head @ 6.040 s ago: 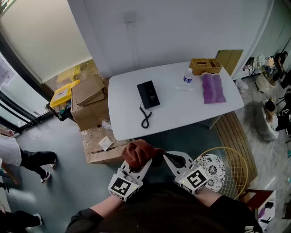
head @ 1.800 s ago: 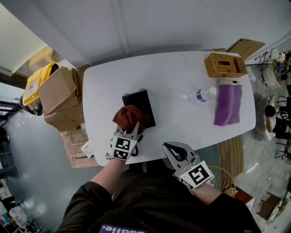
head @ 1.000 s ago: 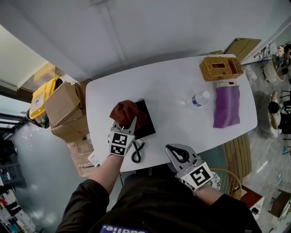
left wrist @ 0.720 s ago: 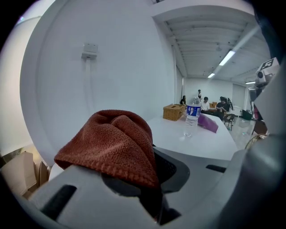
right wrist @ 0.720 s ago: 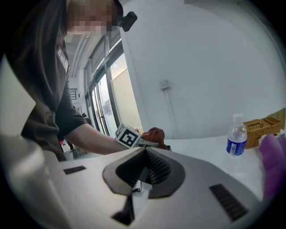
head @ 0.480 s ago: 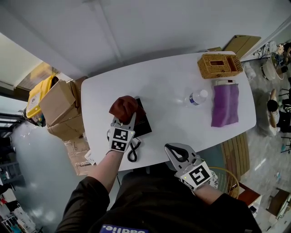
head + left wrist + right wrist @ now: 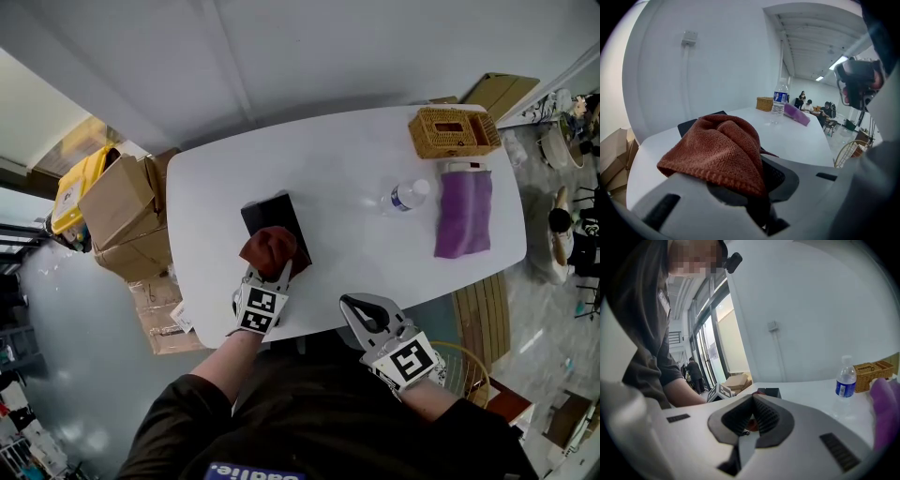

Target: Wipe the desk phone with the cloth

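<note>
The left gripper pinched the cloth on the phone. The right gripper was pressed together, empty. The contents of the far-right basket were unclear.

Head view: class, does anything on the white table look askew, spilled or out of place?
Nothing spilled or damaged. Only the desk phone sits skewed to the front edge of the table, with the cloth in the left gripper resting on its near end. The water bottle stands upright.

The rust-red cloth is bunched in my left gripper, pressed down on the near end of the black desk phone. The phone lies flat on the white table, toward its left front edge.
</note>
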Tool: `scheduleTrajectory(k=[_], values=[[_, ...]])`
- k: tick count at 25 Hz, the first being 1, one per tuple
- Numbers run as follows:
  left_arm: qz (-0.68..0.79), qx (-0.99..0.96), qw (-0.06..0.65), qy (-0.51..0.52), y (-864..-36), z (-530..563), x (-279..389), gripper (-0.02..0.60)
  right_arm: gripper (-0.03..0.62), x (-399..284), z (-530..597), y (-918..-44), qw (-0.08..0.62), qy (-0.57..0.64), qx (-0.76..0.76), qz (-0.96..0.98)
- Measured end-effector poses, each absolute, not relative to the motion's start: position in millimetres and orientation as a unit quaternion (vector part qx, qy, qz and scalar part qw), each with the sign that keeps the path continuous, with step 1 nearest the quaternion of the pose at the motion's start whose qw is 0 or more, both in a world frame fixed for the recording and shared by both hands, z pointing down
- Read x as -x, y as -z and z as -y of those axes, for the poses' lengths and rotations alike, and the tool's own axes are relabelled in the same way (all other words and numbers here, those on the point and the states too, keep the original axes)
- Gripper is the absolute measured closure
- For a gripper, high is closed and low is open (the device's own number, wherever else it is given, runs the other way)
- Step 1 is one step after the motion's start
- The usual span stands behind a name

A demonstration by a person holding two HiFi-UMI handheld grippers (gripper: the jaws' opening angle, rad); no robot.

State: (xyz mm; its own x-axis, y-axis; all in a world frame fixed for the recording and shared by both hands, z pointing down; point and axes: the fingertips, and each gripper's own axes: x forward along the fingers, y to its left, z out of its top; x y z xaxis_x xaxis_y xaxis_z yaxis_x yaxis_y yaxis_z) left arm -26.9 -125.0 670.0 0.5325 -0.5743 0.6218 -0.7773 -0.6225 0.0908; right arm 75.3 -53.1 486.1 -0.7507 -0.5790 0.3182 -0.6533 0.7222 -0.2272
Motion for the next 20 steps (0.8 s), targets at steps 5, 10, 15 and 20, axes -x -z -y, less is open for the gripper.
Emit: scheduleTrajectory(k=[5,10,15,20], values=[[0.371,-0.863,0.183,-0.289,-673,107,15,0.525,0.566,-76,50,-485,0.108,-0.162,-0.338,0.921],[0.375,-0.874,0.153,-0.269,-635,133,12,0.525,0.568,-77,51,-481,0.1,-0.163,-0.341,0.92],[0.394,-0.878,0.113,-0.248,-593,185,17,0.525,0.566,-80,56,-477,0.086,-0.163,-0.347,0.92],[0.407,-0.875,0.087,-0.246,-576,228,21,0.525,0.566,-83,58,-476,0.085,-0.164,-0.349,0.919]])
